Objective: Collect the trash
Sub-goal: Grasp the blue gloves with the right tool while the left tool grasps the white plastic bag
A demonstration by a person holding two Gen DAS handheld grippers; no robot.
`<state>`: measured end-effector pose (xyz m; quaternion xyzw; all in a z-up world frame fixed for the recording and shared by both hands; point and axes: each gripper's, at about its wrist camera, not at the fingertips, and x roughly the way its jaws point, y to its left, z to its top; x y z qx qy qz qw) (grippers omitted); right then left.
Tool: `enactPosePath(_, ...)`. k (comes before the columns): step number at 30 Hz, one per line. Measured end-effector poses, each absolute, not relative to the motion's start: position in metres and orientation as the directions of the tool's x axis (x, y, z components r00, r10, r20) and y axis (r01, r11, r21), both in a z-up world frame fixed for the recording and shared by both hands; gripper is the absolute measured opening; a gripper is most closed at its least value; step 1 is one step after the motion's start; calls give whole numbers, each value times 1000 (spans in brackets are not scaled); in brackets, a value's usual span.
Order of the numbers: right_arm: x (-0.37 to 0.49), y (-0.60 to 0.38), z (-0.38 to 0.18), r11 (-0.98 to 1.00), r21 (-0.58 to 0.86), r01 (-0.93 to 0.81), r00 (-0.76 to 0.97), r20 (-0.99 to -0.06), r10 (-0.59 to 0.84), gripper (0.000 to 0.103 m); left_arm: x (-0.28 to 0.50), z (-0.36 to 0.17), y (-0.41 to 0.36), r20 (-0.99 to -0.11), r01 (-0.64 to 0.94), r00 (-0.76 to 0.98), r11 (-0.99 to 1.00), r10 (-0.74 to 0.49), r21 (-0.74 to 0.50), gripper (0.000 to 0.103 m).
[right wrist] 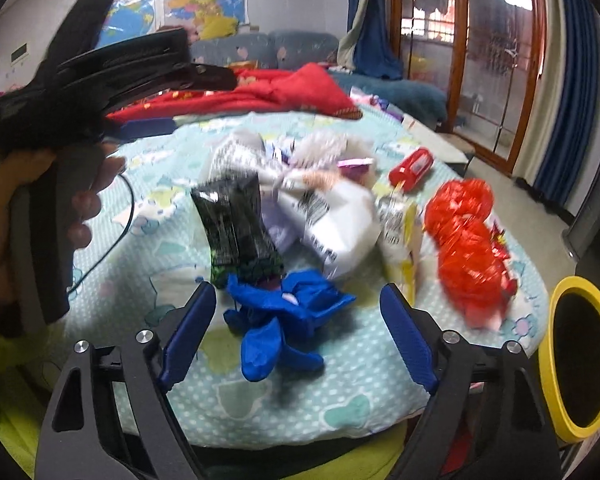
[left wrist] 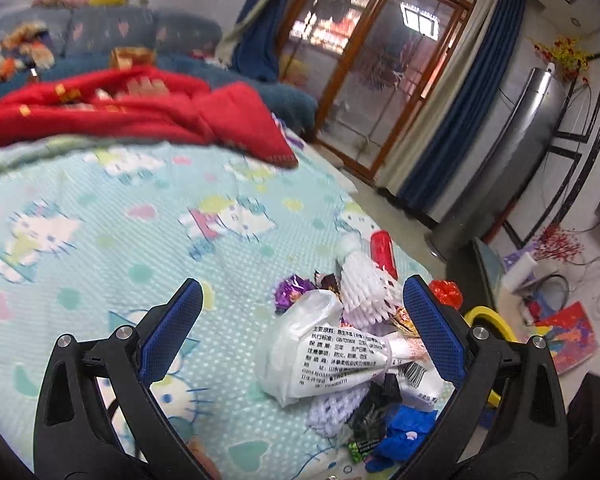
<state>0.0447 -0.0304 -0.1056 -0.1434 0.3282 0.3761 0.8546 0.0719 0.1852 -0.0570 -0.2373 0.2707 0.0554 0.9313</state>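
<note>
Only the white bag (left wrist: 332, 356) bears printed Chinese text, too small to read.

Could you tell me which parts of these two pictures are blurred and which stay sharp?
Left wrist view: the red blanket is smeared, the white printed bag crisp. Right wrist view: the trash pile streaks, while the right claw stays sharp; both views bend at the edges.

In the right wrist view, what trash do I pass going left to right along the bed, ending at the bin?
Black wrapper → blue glove → white printed bag → red plastic bag → yellow-rimmed bin.
</note>
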Motion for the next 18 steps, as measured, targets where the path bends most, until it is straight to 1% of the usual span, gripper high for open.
enactPosePath(3,48,-30,-110,680,20,-733,487,-682,545,73,82,-69,194,-552,-232,830,854,-76,-466,92)
enactPosePath(6,52,-30,-114,682,36,-731,475,-691,546,68,82,-72,195,-539,-208,835,841,-113,-499,92)
enactPosePath(8,53,-30,-118,677,51,-734,454,-705,545,57,81,-75,192,-542,-193,829,838,-139,-510,92)
enactPosePath(9,54,-29,-120,675,55,-736,446,-711,544,54,82,-75,191,-542,-185,827,835,-153,-518,92)
enactPosePath(11,52,-28,-123,663,67,-746,423,-721,549,42,82,-77,186,-546,-165,818,835,-182,-525,92)
enactPosePath(12,53,-29,-123,659,70,-749,417,-723,550,39,83,-78,184,-553,-162,813,840,-184,-518,92)
enactPosePath(14,51,-29,-124,654,70,-754,414,-722,554,30,84,-78,177,-572,-160,801,856,-179,-491,92)
enactPosePath(15,50,-29,-123,651,69,-756,413,-721,556,29,86,-78,177,-579,-164,797,860,-172,-482,92)
enactPosePath(17,48,-32,-121,650,66,-757,416,-718,558,26,86,-78,175,-586,-165,792,866,-168,-472,81)
enactPosePath(18,48,-33,-120,651,65,-756,418,-717,558,25,88,-79,175,-594,-168,787,870,-165,-463,78)
